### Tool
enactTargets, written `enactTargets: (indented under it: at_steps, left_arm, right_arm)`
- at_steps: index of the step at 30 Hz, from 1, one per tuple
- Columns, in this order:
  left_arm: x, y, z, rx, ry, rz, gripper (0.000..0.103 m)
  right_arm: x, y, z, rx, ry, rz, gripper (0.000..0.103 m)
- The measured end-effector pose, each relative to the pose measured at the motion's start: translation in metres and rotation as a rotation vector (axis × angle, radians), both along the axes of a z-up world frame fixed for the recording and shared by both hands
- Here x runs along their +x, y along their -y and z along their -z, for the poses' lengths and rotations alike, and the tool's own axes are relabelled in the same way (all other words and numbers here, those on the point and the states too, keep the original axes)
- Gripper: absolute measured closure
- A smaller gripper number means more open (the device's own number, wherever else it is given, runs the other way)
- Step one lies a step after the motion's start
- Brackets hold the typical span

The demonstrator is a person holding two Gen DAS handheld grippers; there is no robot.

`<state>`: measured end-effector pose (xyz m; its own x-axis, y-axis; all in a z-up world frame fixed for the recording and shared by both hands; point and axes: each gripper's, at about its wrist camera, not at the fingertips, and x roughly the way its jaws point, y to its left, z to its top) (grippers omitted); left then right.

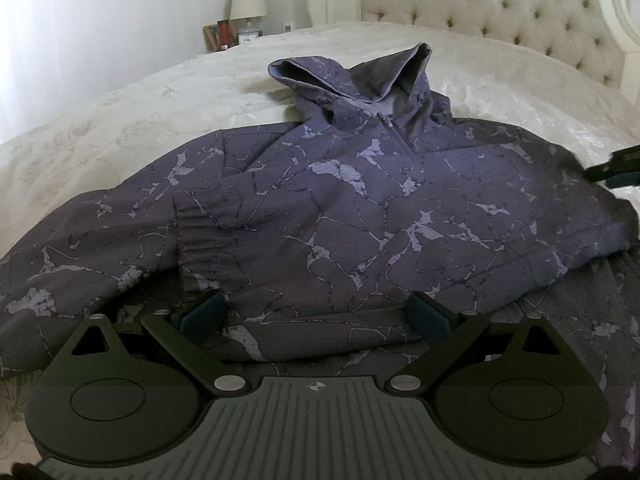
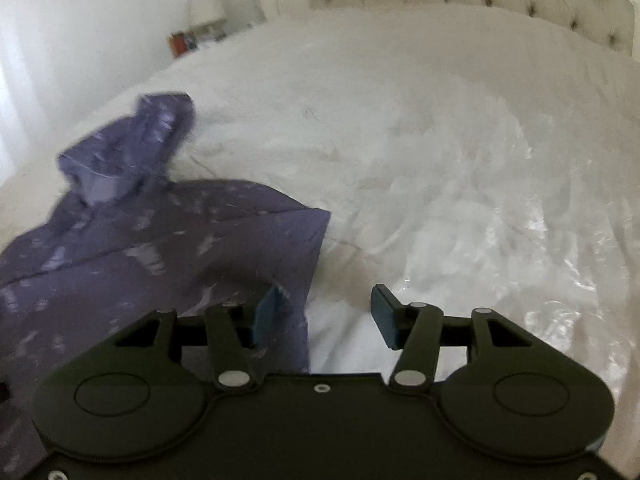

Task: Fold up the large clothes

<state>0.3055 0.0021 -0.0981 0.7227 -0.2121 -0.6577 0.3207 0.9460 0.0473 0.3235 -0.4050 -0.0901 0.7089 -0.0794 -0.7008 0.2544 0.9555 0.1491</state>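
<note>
Two tools hover released over a purple hooded jacket [image 1: 340, 200] spread mid-frame on a white bed [image 1: 120, 120], the left tool [image 1: 316, 312] straddling the lower hem, the right tool [image 2: 324, 316] at its edge, likely lining up a fold.

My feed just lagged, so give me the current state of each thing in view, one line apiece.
hoodie: spread on the bed, sleeves folded across the front, zipped up
hood: standing open, not flattened
left gripper: open, over the hem
right gripper: open, at the hoodie's edge
lamp: off
</note>
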Motion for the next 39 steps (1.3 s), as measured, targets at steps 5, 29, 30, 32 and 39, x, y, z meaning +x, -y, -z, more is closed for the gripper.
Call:
enactTargets:
  at_steps: [5, 29, 30, 32, 39]
  left_arm:
    - [-0.002, 0.0, 0.001, -0.007, 0.011, -0.002, 0.004]
    - [-0.07, -0.113, -0.054, -0.224, -0.079, -0.217, 0.0]
    - [-0.073, -0.123, -0.057, -0.214, -0.074, -0.237, 0.0]
    - [-0.08, -0.143, -0.063, -0.195, -0.068, -0.27, 0.0]
    - [-0.1, -0.221, -0.079, -0.155, -0.052, -0.439, 0.0]
  right_arm:
    - [0.017, -0.002, 0.022, -0.071, -0.073, 0.023, 0.034]
    - [-0.13, -0.073, -0.028, 0.164, 0.148, -0.167, 0.007]
    - [-0.133, -0.081, -0.027, 0.172, 0.149, -0.187, 0.007]
    - [-0.141, -0.098, -0.026, 0.191, 0.147, -0.236, 0.007]
    - [-0.164, -0.143, -0.02, 0.262, 0.103, -0.341, 0.006]
